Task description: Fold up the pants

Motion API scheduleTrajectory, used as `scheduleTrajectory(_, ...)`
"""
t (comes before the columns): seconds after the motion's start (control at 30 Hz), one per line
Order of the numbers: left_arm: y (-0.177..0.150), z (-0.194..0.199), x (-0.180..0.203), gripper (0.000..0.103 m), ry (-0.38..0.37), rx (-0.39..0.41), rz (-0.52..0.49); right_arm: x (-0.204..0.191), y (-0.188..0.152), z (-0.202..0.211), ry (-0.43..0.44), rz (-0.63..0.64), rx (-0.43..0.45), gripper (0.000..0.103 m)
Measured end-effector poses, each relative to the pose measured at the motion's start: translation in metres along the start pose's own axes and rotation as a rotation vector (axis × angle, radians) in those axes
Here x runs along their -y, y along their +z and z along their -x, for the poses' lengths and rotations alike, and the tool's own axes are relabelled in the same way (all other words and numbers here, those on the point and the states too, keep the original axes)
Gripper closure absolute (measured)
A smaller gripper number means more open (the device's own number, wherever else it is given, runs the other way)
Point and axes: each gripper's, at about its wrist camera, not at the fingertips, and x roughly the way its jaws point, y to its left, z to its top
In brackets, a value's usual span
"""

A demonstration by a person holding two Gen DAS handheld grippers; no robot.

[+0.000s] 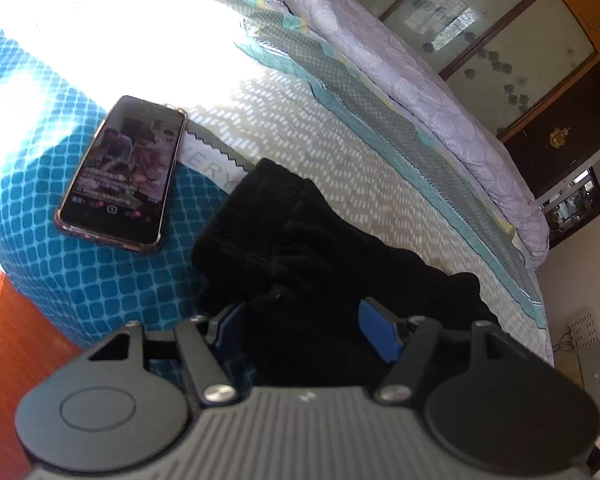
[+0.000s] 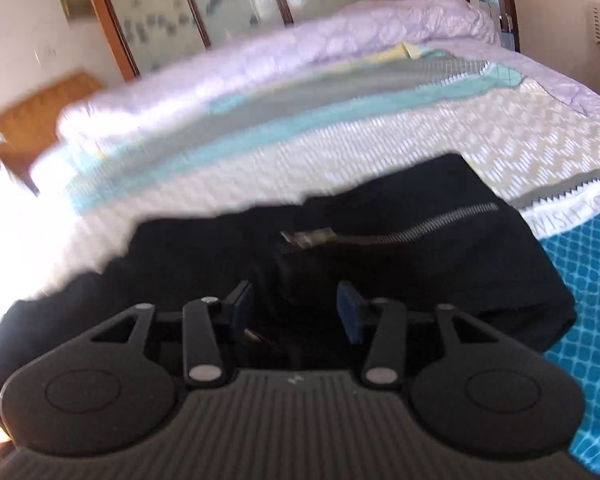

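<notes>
Black pants [image 1: 300, 248] lie bunched on the bed near its blue-patterned edge. In the right wrist view the pants [image 2: 400, 264] show a metal zipper [image 2: 440, 220] running across the top layer. My left gripper [image 1: 304, 320] is open, its blue pads on either side of a fold of black cloth. My right gripper [image 2: 296, 308] is open, its blue pads on either side of a raised fold of the pants just below the zipper. The right wrist view is motion-blurred.
A phone [image 1: 124, 172] with a lit screen lies on the blue bedspread [image 1: 80, 272] left of the pants. A lilac quilt [image 1: 400, 68] is rolled along the bed's far side. Wardrobe doors [image 1: 480, 28] stand beyond. Wooden floor [image 1: 4, 340] lies at the left.
</notes>
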Motion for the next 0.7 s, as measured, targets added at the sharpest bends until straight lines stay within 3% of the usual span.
scheduleTrajectory(0.07, 0.000, -0.013, -0.011, 0.037, -0.029, -0.043, 0.073, -0.012, -0.001, 0.000, 0.069, -0.021, 0.000, 0.053)
scheduleTrajectory(0.13, -0.002, -0.018, -0.022, 0.024, -0.069, -0.053, 0.143, -0.027, -0.005, -0.006, 0.142, -0.041, -0.044, 0.053)
scheduleTrajectory(0.37, 0.007, -0.038, -0.051, 0.017, -0.171, -0.039, 0.329, -0.087, -0.033, -0.033, 0.299, -0.054, -0.228, 0.053)
scheduleTrajectory(0.43, 0.013, -0.047, -0.049, 0.027, -0.157, -0.027, 0.320, -0.102, -0.037, -0.036, 0.315, -0.023, -0.252, 0.053)
scheduleTrajectory(0.47, 0.014, -0.052, -0.049, 0.052, -0.141, -0.028, 0.313, -0.107, -0.037, -0.036, 0.325, -0.012, -0.256, 0.053)
scheduleTrajectory(0.5, 0.015, -0.058, -0.049, 0.062, -0.134, -0.040, 0.318, -0.113, -0.036, -0.038, 0.334, -0.002, -0.257, 0.053)
scheduleTrajectory(0.57, 0.013, -0.060, -0.048, 0.066, -0.127, -0.029, 0.338, -0.119, -0.030, -0.041, 0.347, 0.013, -0.247, 0.053)
scheduleTrajectory(0.7, 0.007, -0.043, -0.025, 0.067, -0.066, 0.024, 0.227, -0.139, -0.021, -0.056, 0.407, 0.005, -0.236, 0.053)
